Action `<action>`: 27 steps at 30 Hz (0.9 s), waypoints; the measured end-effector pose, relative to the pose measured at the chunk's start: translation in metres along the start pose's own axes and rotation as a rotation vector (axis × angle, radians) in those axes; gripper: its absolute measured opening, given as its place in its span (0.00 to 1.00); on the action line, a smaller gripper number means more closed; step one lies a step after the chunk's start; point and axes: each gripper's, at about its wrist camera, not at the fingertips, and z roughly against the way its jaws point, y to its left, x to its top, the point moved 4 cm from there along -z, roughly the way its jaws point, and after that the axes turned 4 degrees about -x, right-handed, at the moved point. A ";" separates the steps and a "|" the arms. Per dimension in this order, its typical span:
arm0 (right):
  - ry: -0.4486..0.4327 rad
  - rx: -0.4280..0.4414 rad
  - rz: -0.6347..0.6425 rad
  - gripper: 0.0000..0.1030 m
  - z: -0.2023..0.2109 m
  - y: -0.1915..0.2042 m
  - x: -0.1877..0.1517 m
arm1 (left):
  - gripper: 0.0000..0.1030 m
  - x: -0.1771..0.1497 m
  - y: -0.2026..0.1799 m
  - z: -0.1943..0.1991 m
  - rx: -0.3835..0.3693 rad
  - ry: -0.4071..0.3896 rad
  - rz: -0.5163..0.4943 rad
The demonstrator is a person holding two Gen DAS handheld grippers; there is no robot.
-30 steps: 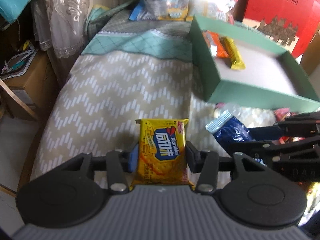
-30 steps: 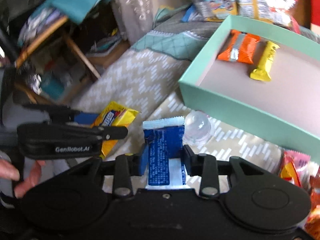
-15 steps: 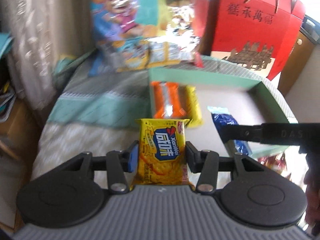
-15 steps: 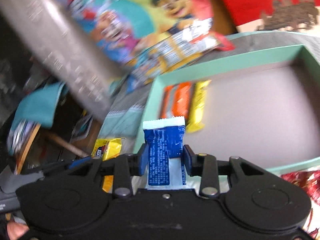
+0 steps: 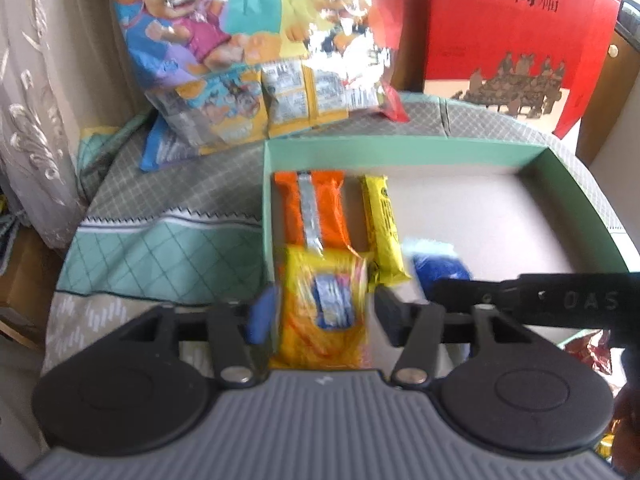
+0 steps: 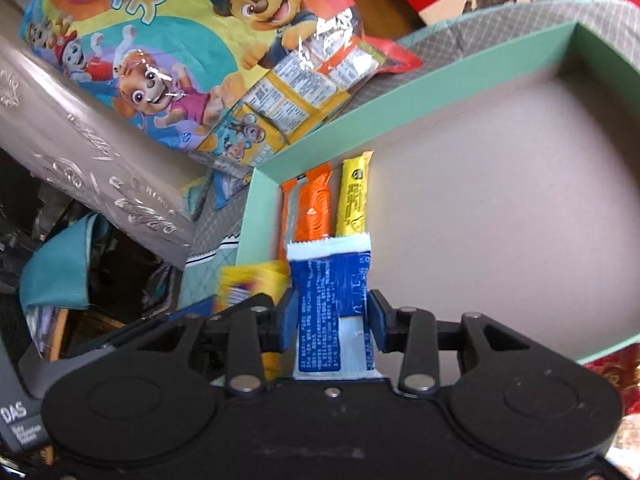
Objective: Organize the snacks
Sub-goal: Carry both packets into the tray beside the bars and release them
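A green box (image 5: 572,184) holds an orange packet (image 5: 312,208) and a yellow bar (image 5: 382,220) in its left end. My left gripper (image 5: 324,312) is open; a blurred yellow cracker packet (image 5: 324,308) sits loose between its spread fingers, over the box's near left corner. My right gripper (image 6: 332,320) is shut on a blue packet (image 6: 330,312) and holds it over the box (image 6: 400,92), just short of the orange packet (image 6: 314,208) and yellow bar (image 6: 354,196). The right gripper also shows in the left wrist view (image 5: 520,300).
A big cartoon snack bag (image 5: 248,60) lies beyond the box, also in the right wrist view (image 6: 192,52). A red gift carton (image 5: 512,20) stands at the back right. Curtain (image 5: 36,112) and clutter on the left. More wrappers (image 6: 616,368) lie near the box's front right.
Both grippers moved forward over the box's left end. The left fingers have spread apart and the yellow packet is now blurred and loose between them. The right still grips the blue packet.
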 end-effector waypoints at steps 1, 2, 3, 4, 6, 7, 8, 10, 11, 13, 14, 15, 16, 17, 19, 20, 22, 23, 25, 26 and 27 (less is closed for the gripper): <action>-0.005 0.002 -0.002 0.38 0.002 0.001 0.000 | 0.69 0.001 0.002 0.003 0.022 -0.016 -0.001; -0.012 0.000 -0.001 0.46 0.004 0.000 0.001 | 0.76 0.002 0.004 0.007 0.031 -0.026 0.004; -0.020 -0.007 -0.003 0.52 0.005 -0.001 0.002 | 0.79 0.003 0.007 0.009 0.034 -0.034 0.016; -0.028 -0.012 -0.005 0.63 0.007 -0.002 0.003 | 0.85 0.003 0.010 0.010 0.027 -0.035 0.034; -0.046 -0.023 0.001 0.72 0.011 -0.003 0.004 | 0.89 0.003 0.014 0.011 0.013 -0.031 0.053; -0.049 -0.027 0.004 0.75 0.012 -0.004 0.003 | 0.90 0.002 0.014 0.012 0.013 -0.030 0.053; -0.050 -0.029 0.003 0.80 0.014 -0.004 0.002 | 0.92 0.001 0.013 0.012 0.015 -0.028 0.049; -0.052 -0.030 0.004 0.86 0.017 -0.004 0.000 | 0.95 -0.001 0.010 0.014 0.015 -0.026 0.042; -0.053 -0.033 0.008 0.88 0.019 -0.003 -0.002 | 0.96 -0.002 0.009 0.016 0.014 -0.026 0.039; -0.059 -0.041 0.011 0.90 0.023 -0.003 -0.004 | 0.97 -0.004 0.007 0.019 0.016 -0.027 0.035; -0.059 -0.043 0.010 0.93 0.026 -0.003 -0.005 | 0.99 -0.005 0.006 0.021 0.016 -0.027 0.034; -0.060 -0.044 0.008 0.95 0.028 -0.004 -0.005 | 0.99 -0.006 0.005 0.024 0.014 -0.028 0.033; -0.062 -0.044 0.008 0.97 0.031 -0.005 -0.006 | 1.00 -0.006 0.004 0.026 0.012 -0.028 0.033; -0.065 -0.044 0.012 0.97 0.034 -0.005 -0.007 | 1.00 -0.007 0.004 0.028 0.010 -0.030 0.034; -0.074 -0.050 0.021 0.99 0.040 -0.004 -0.009 | 1.00 -0.009 0.001 0.034 0.008 -0.034 0.032; -0.078 -0.052 0.024 1.00 0.044 -0.004 -0.010 | 1.00 -0.009 0.000 0.037 0.008 -0.037 0.029; -0.084 -0.053 0.029 1.00 0.051 -0.004 -0.012 | 1.00 -0.011 -0.004 0.044 0.008 -0.043 0.024; -0.088 -0.054 0.031 1.00 0.054 -0.004 -0.013 | 1.00 -0.012 -0.005 0.046 0.007 -0.046 0.021; -0.096 -0.058 0.037 1.00 0.062 -0.005 -0.015 | 1.00 -0.013 -0.010 0.053 0.007 -0.053 0.017; -0.100 -0.061 0.039 1.00 0.066 -0.005 -0.017 | 1.00 -0.013 -0.011 0.056 0.007 -0.056 0.016; -0.106 -0.062 0.038 1.00 0.069 -0.006 -0.018 | 1.00 -0.014 -0.013 0.060 0.006 -0.059 0.015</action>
